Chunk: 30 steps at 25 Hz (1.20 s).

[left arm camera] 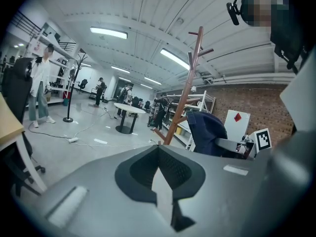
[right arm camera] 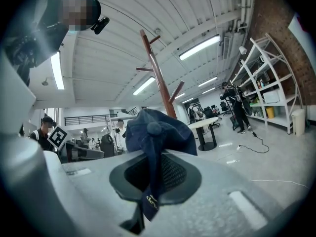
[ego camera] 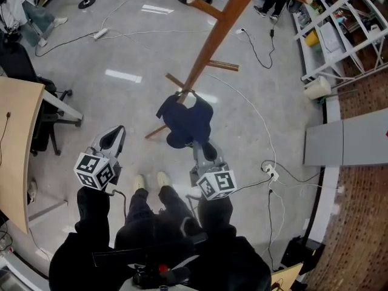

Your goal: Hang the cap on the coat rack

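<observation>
The cap (ego camera: 189, 120) is clamped in the right claw (ego camera: 198, 147), crown toward the coat rack (ego camera: 213, 40), above glossy floor (ego camera: 121, 47); the left claw (ego camera: 120, 131) is closed, empty.

Wooden desk (ego camera: 15, 144) and white shelving (ego camera: 339, 38) flank the floor (ego camera: 121, 53).

The dark blue fabric cap (ego camera: 187, 121) hangs against a lower peg of the brown wooden coat rack (ego camera: 218, 35), which stands on the glossy grey floor (ego camera: 121, 53) ahead. The right gripper (ego camera: 195, 145), just behind, clamps its edge. The left gripper (ego camera: 113, 137) is well to the left, nearer the light wooden tabletop (ego camera: 15, 138).
</observation>
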### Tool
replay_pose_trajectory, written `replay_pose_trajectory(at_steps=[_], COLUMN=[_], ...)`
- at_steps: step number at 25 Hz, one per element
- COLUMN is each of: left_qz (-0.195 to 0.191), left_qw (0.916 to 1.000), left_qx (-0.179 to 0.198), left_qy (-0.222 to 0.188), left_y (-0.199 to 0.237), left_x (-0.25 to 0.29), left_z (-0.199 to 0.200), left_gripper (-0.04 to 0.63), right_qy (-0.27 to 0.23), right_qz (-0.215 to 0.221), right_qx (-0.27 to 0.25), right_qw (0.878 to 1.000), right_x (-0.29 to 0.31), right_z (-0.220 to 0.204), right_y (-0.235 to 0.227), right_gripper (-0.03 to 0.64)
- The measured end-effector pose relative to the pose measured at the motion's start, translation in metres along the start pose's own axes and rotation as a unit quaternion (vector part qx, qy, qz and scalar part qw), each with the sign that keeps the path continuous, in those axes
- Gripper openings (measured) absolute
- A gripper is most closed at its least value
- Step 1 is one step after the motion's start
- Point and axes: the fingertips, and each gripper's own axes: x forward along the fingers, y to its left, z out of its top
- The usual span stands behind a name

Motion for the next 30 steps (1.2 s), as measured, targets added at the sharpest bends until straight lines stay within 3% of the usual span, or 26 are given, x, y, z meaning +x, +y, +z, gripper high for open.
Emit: replay_pose_trajectory(at_steps=[30], left_qz=[0.013], left_qw=[0.9999], left_qx=[-0.009], left_qy=[0.001], left_y=[0.005], left_x=[-0.007], left_z=[-0.007], left_gripper=[0.003], right_qy=[0.038], right_qz=[-0.003], right_qx=[0.001], right_qw=[0.999], right_x=[0.028], right_z=[-0.035], right_y=[-0.011], right_gripper=[0.012])
